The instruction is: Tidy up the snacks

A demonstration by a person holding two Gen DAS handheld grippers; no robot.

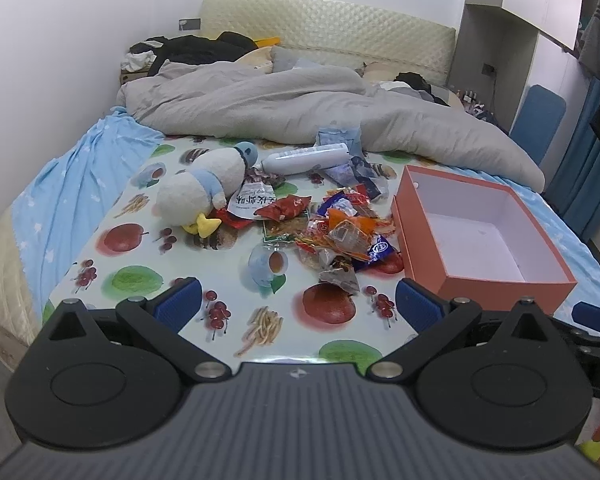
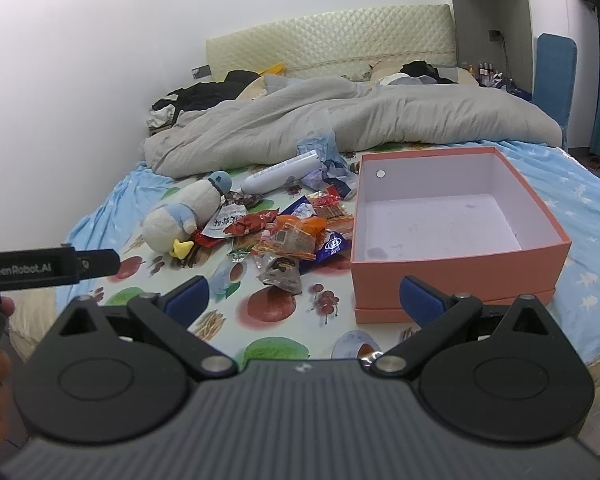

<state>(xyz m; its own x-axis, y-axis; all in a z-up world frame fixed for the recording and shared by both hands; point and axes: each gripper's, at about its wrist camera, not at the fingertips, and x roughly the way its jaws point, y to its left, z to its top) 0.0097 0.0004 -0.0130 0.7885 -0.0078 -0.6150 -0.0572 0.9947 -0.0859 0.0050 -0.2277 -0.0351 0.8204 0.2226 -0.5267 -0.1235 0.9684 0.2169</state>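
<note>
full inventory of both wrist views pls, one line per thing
snack packets: a loose pile, count unclear, mostly red, orange and blue, on the mat left of the box
box: one, salmon outside, white inside, open, nothing in it, right of the pile
plush duck: one, white and light blue, lying left of the pile
bottle: one, white, lying behind the pile
fruit-print mat: one, over the bed's near end
duvet: one, grey, bunched further back
left gripper: blue pads, jaws wide apart, holding nothing
right gripper: same, jaws wide apart, holding nothing
</note>
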